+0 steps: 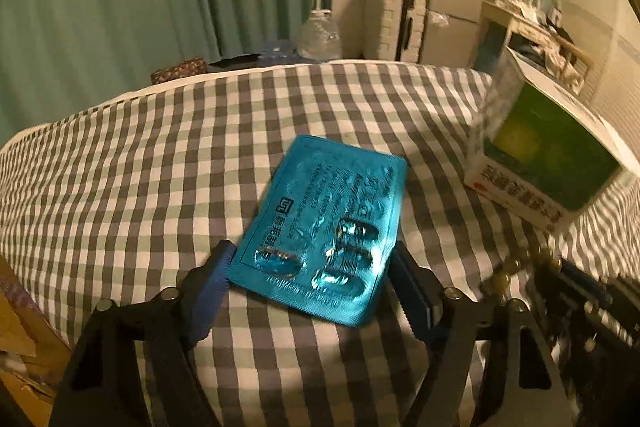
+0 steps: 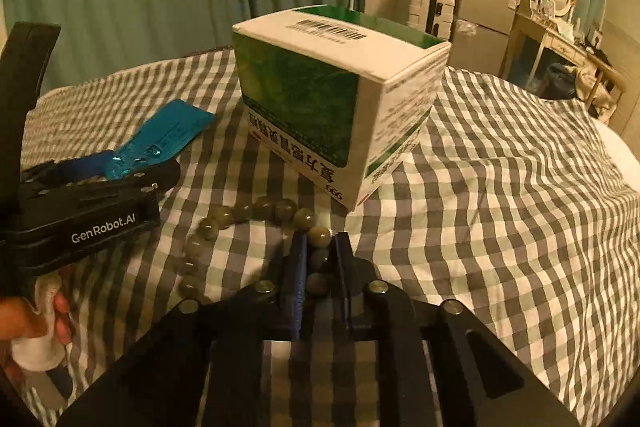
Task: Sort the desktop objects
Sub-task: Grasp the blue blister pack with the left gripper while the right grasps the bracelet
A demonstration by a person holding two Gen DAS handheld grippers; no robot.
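A blue blister pack of pills (image 1: 324, 227) lies on the checked cloth; it also shows in the right wrist view (image 2: 160, 143). My left gripper (image 1: 312, 267) has its fingers at the pack's two side edges, gripping its near end. A green and white medicine box (image 2: 336, 107) stands beside it, also seen in the left wrist view (image 1: 548, 147). A bracelet of grey-green beads (image 2: 248, 223) lies in front of the box. My right gripper (image 2: 320, 247) is shut on the bracelet's near beads.
The checked cloth (image 2: 500, 187) covers a soft surface that drops off at the far and right edges. A cardboard box edge (image 1: 16, 327) sits at the left. A fridge (image 2: 484, 19), a suitcase and a cluttered desk stand behind.
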